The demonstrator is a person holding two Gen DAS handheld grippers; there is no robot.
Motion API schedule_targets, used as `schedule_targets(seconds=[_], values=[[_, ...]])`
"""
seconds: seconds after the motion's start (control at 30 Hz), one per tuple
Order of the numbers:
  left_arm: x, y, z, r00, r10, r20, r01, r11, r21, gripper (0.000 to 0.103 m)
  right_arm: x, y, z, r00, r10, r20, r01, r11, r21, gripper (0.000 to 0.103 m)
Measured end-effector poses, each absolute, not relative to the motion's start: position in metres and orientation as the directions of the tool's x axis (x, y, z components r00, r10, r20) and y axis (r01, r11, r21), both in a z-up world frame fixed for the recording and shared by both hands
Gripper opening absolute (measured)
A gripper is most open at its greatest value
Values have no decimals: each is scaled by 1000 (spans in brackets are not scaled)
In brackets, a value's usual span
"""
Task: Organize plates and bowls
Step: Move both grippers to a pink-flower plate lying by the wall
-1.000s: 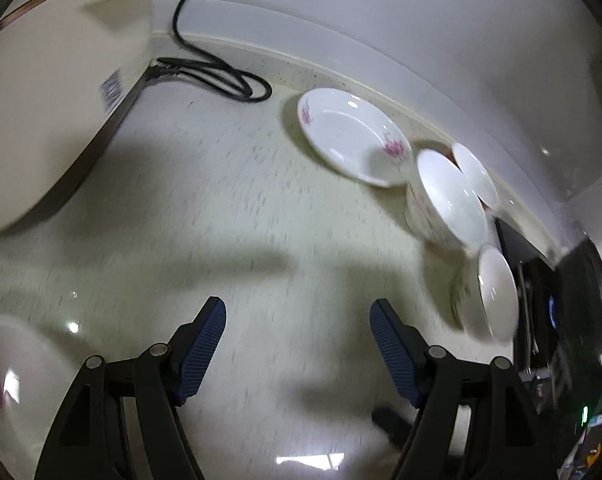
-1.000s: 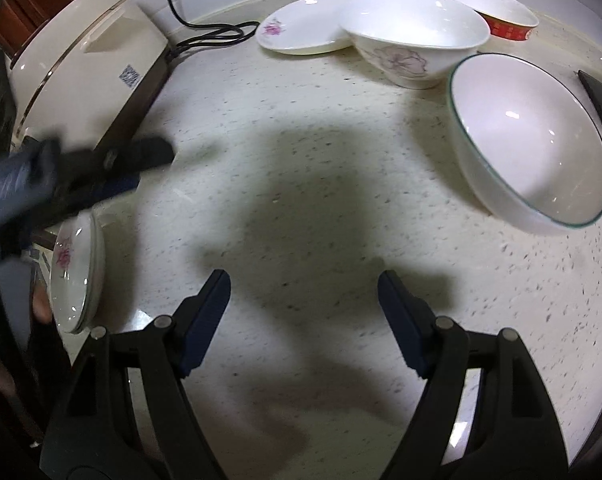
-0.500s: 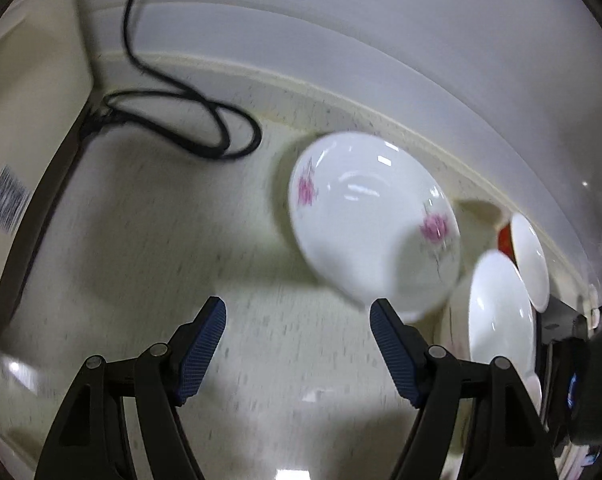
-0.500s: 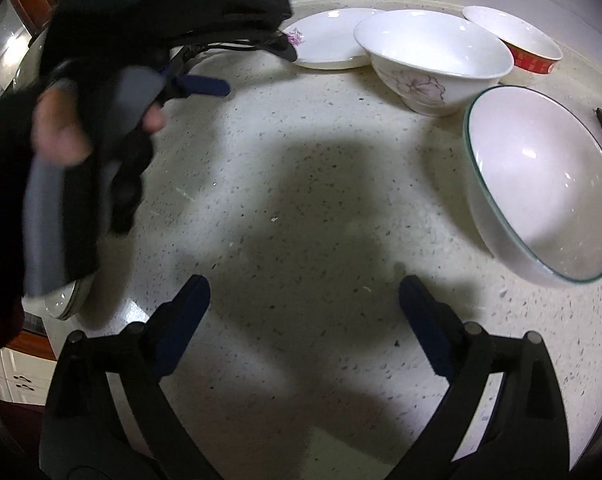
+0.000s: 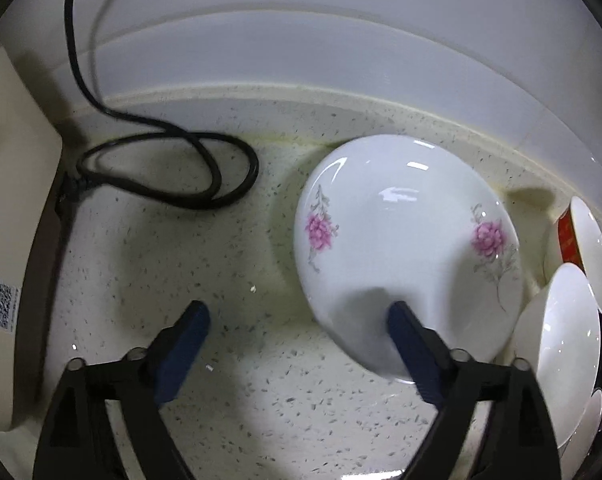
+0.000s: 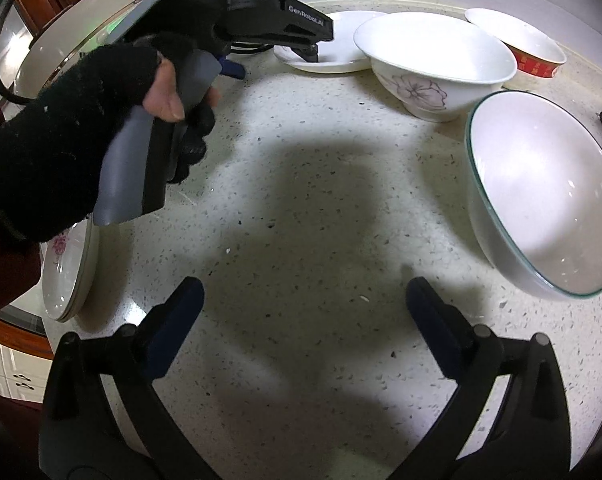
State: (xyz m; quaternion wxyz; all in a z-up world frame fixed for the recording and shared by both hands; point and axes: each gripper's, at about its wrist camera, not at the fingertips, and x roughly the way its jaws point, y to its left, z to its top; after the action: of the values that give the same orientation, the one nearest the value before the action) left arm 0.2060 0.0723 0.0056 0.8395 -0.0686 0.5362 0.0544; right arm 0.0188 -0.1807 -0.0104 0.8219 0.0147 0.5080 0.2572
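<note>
Speckled countertop (image 6: pixel 321 200) fills both views. Only the right wrist view shows its near half: the green-rimmed bowl (image 6: pixel 541 204) at right, mouth tipped toward the camera; a short stack of floral plates (image 6: pixel 67 276) at the near left edge; and the gloved left hand (image 6: pixel 73 128) wrapped round the grey handle of the left gripper (image 6: pixel 273 56). Only the left wrist view shows the far wall junction, the looped black cord (image 5: pixel 169 168) and the cream appliance (image 5: pixel 9 220) with a QR label at left.

Floral plate (image 5: pixel 405 252): sits flat at the far edge of the counter, right of the cord, two pink flowers on opposite rims. Round, so no long axis. In the left wrist view it appears tilted; fisheye distortion likely.

White bowl with a pink flower (image 6: pixel 433 68) stands upright just right of the plate; in the right wrist view their rims overlap, contact uncertain. Red-banded bowl (image 6: pixel 517 42) stands farther right.

Left gripper (image 5: pixel 297 328): jaws wide apart, reaching far and level; the right finger overlaps the plate's near rim, the left finger is over bare counter. Contact with the plate cannot be judged.

Right gripper (image 6: pixel 301 316): jaws spread, holding nothing, hovering over the near counter.
</note>
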Motion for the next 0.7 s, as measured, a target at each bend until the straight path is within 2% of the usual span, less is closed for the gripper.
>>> schedule_targets(seconds=[0.03, 0.07, 0.43, 0.7], values=[[205, 74, 4, 414, 19, -910, -178, 982, -61, 102, 20, -180, -11, 351, 437, -828, -404, 869, 287, 102], [203, 75, 2, 409, 23, -912, -182, 982, -57, 103, 19, -182, -11, 351, 437, -828, -402, 869, 288, 102], [146, 86, 2, 406, 9, -914, -164, 984, -63, 103, 15, -194, -9, 342, 432, -834, -360, 881, 309, 102], [86, 79, 3, 415, -20, -910, -92, 994, -63, 103, 11, -206, -10, 336, 438, -833, -322, 885, 336, 102]])
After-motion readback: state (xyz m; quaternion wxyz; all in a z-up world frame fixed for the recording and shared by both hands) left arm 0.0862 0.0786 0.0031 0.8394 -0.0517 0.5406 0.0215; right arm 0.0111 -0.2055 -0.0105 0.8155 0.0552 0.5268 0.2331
